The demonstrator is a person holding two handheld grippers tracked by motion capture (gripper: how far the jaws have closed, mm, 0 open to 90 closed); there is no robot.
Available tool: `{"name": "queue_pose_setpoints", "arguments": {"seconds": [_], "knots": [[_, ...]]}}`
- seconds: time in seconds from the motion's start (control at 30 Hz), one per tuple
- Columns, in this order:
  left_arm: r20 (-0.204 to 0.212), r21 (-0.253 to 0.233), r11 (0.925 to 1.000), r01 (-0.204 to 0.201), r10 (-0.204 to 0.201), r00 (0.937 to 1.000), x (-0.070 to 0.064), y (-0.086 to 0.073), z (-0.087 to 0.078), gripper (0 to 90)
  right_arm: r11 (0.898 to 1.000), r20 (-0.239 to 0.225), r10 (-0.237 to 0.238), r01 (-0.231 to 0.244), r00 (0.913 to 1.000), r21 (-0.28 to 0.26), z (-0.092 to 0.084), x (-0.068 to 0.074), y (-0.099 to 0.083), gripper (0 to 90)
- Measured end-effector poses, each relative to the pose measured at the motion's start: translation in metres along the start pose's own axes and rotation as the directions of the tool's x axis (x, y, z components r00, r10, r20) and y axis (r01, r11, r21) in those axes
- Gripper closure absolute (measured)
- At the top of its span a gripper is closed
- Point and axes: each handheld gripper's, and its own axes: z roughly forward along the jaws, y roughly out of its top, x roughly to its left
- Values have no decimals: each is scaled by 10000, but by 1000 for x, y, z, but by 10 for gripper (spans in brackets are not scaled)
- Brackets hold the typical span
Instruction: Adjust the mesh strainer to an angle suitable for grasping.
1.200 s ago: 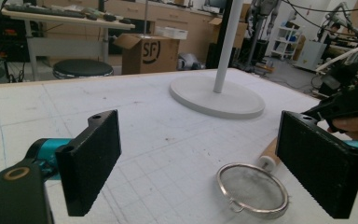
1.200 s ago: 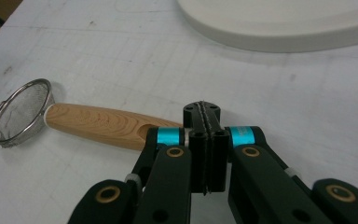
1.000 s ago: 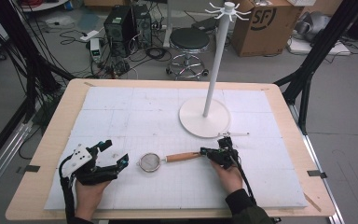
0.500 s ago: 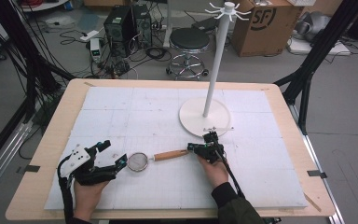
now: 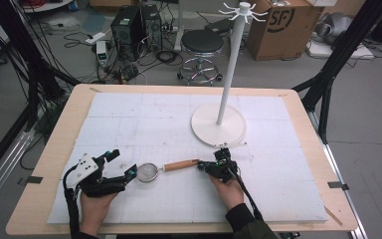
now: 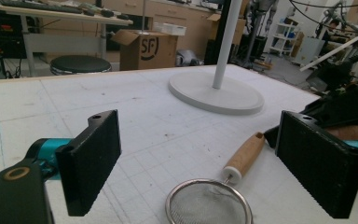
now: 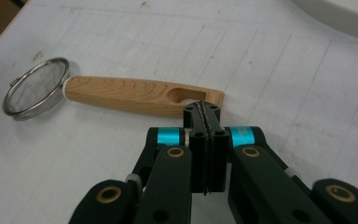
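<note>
Wooden-handled round steel mesh strainer (image 5: 166, 168) flat on white mat; right gripper (image 7: 204, 112) pressed together, nudging handle end toward spread-jawed left gripper (image 6: 205, 168), probably for pickup.

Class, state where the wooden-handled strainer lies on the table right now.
In the high view the wooden-handled strainer lies flat on the white mat near the front edge, between the left gripper and right gripper, nearer than the white stand's base.
</note>
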Motion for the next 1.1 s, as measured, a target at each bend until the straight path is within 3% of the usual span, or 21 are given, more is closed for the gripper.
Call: {"name": "queue_pose_setpoints", "arguments": {"seconds": [0.33,0.4,0.5,0.53,0.57,0.6,0.73,0.9,1.03,1.1], "knots": [[-53,71,10000,-20,20,10000,0,0,1,148,9999,30,-51,51,10000,-133,12,-5,14,900],[-69,107,9999,-61,62,10000,0,0,1,147,9996,-146,17,-21,9999,-276,9,-7,15,900],[-51,92,9999,-111,111,9999,-2,0,1,147,9964,-520,-311,269,9982,-801,-2,-9,11,896],[-54,109,9998,-138,138,9999,-2,0,1,147,9943,-654,-370,302,9972,-1023,-7,-10,8,848],[-67,132,9998,-139,140,9999,-2,0,1,148,9884,-868,-620,491,9943,-1435,-21,-14,2,669],[-76,151,9998,-141,142,9999,-2,0,1,148,9884,-868,-620,491,9943,-1435,-21,-14,2,669],[-131,178,9997,-145,148,9998,-3,0,2,147,9805,-719,-862,718,9937,-1831,-45,-21,-7,437],[-78,289,9994,-213,215,9997,-5,-1,6,148,9711,-641,-1247,1085,9901,-2124,-60,-29,-16,358],[-33,309,9993,-225,227,9997,-5,-1,6,147,9708,-542,-1118,973,9923,-2194,-65,-32,-19,256],[-26,317,9993,-214,215,9998,-4,-1,6,147,9634,-252,-1131,1034,9933,-2474,-70,-33,-18,254]]}}
